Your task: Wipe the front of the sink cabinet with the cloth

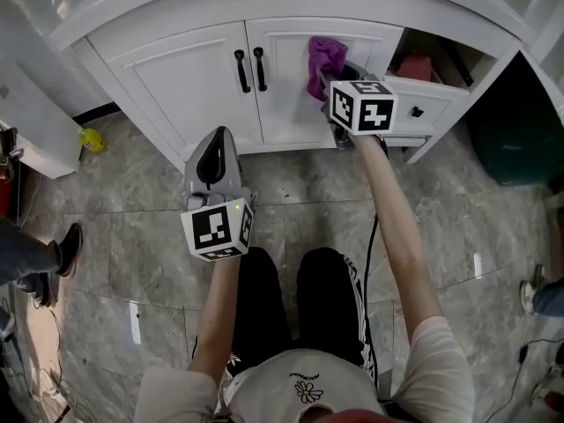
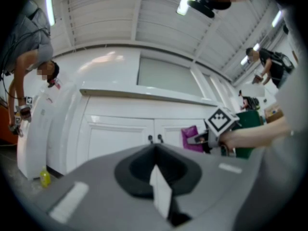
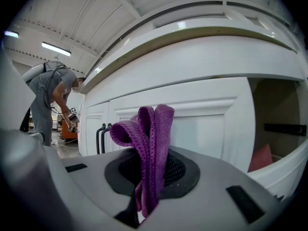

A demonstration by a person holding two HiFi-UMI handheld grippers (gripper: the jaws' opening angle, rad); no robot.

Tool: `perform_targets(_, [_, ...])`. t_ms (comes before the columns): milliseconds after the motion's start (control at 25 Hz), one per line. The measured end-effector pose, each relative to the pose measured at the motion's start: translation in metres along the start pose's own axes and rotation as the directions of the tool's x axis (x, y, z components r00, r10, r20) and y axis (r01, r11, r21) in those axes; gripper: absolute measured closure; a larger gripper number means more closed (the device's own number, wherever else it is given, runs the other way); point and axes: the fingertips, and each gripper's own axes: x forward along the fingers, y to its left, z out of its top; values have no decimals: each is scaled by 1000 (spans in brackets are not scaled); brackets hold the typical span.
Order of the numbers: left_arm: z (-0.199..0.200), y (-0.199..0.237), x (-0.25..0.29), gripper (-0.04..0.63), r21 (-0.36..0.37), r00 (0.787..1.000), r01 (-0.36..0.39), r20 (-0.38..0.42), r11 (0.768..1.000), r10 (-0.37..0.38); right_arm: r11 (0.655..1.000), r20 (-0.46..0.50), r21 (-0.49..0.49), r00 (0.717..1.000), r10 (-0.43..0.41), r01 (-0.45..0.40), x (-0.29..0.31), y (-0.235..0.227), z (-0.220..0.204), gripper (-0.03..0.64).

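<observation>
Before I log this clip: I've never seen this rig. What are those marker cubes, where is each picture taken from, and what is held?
No robot here: a person holds a two-jaw gripper in each hand; the marker cubes are parts of them. The head view looks down from the person's head; the other two look along each gripper's jaws. The right gripper is shut on a purple cloth, raised before the right door of the white sink cabinet, near its black handles; contact I cannot tell. The left gripper is shut and empty, held back over the grey tiled floor.
</observation>
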Motion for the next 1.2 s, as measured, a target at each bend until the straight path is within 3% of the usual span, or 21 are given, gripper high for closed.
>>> perform_targets(400, [-3, -18, 9, 589, -7, 1000, 19, -6, 1000, -19, 987, -18, -53, 988, -152, 151, -42, -84, -6, 565])
perform_targets(680, [-6, -29, 11, 589, -16, 1000, 30, -10, 999, -30, 976, -16, -68, 978, -207, 206, -65, -111, -11, 565])
perform_targets(1200, [-11, -26, 10, 589, -19, 1000, 26, -17, 999, -26, 979, -3, -28, 979, -203, 203, -73, -111, -14, 565])
